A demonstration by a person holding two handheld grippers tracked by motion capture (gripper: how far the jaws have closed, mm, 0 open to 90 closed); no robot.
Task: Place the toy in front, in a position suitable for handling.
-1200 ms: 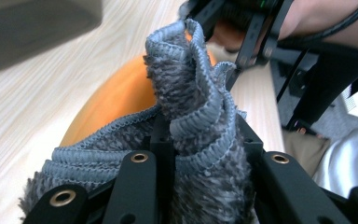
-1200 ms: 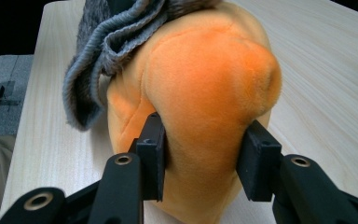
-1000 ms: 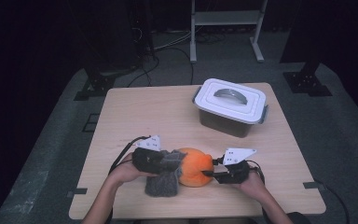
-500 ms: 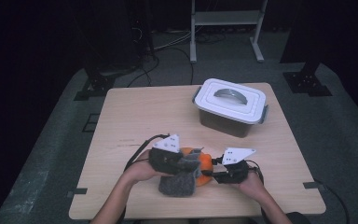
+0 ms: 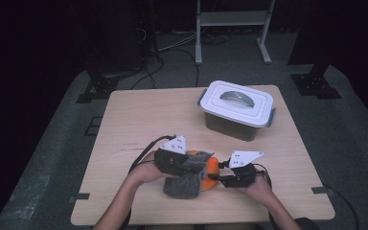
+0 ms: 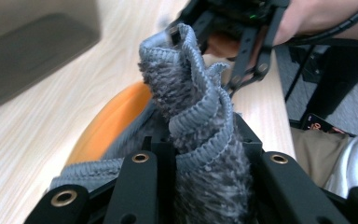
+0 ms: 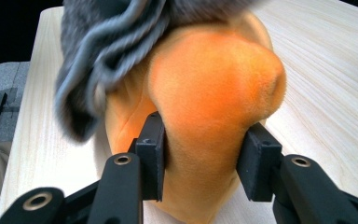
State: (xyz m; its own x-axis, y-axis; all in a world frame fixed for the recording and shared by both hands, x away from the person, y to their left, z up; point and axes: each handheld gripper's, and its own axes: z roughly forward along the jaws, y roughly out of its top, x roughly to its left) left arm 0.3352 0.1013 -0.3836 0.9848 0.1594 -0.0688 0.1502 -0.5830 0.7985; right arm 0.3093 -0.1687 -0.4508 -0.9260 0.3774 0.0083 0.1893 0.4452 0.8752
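The grey cloth (image 6: 200,135) is clamped in the closed jaws of the left gripper (image 5: 184,165) and has been carried rightward from beside the orange toy (image 7: 205,116) to drape over it. The toy is pinched by the right gripper (image 5: 223,178) near the table (image 5: 139,115) front edge, unmoved.

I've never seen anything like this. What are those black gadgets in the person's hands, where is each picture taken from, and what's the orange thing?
A person sits at a wooden table holding a hand-operated clamp in each hand. One picture looks down from above; the other two come from small cameras riding on the clamps. The left gripper is shut on a grey fuzzy cloth, draped over the orange thing. The right gripper squeezes that orange plush toy between its black jaws, steadying it. Farther back on the table stands a closed plastic box with a white lid and handle.
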